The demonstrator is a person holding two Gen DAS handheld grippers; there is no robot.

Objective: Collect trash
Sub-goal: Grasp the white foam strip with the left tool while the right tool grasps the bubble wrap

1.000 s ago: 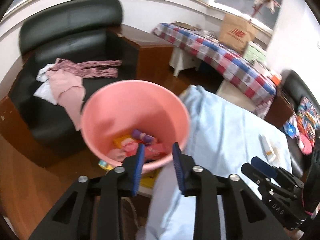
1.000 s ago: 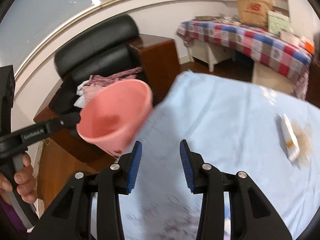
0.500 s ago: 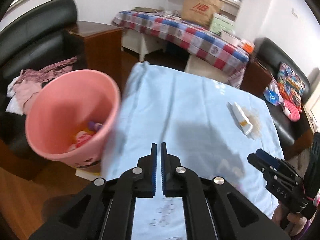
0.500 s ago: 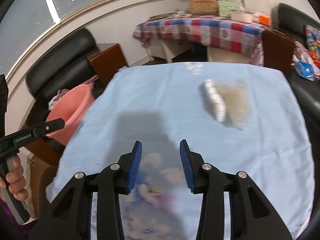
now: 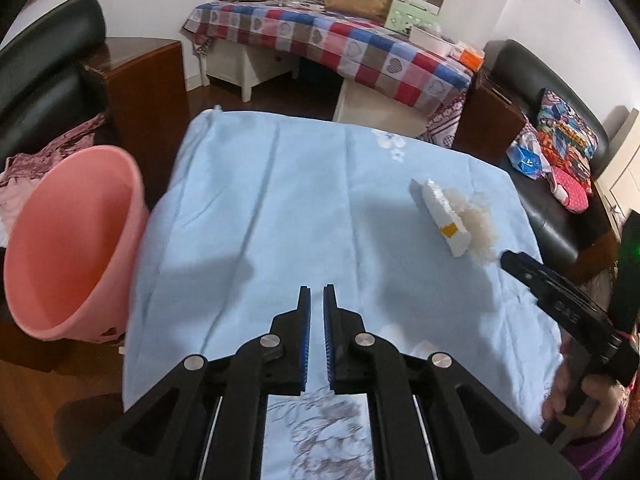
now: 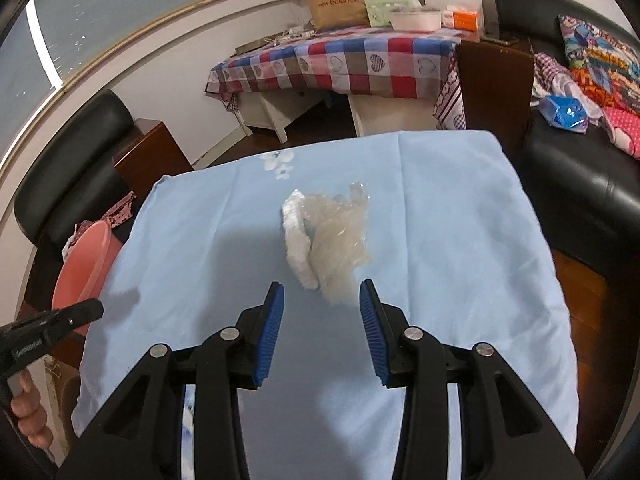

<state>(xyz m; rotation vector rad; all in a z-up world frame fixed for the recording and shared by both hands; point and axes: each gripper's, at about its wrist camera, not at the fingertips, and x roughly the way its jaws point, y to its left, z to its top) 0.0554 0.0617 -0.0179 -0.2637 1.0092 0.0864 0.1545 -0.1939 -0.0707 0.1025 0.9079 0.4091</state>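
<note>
We judge the white foam scrap with crinkled clear film (image 6: pixel 320 240), lying mid-counter just ahead of our wide, empty right claw (image 6: pixel 321 328), light and crushable, best pinched across the stiffer foam; left claw (image 5: pixel 316 336) closed, empty.

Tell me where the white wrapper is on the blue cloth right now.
The white wrapper lies mid-cloth in the right wrist view, just ahead of the open right claw, with crumpled clear plastic against its right side.
</note>
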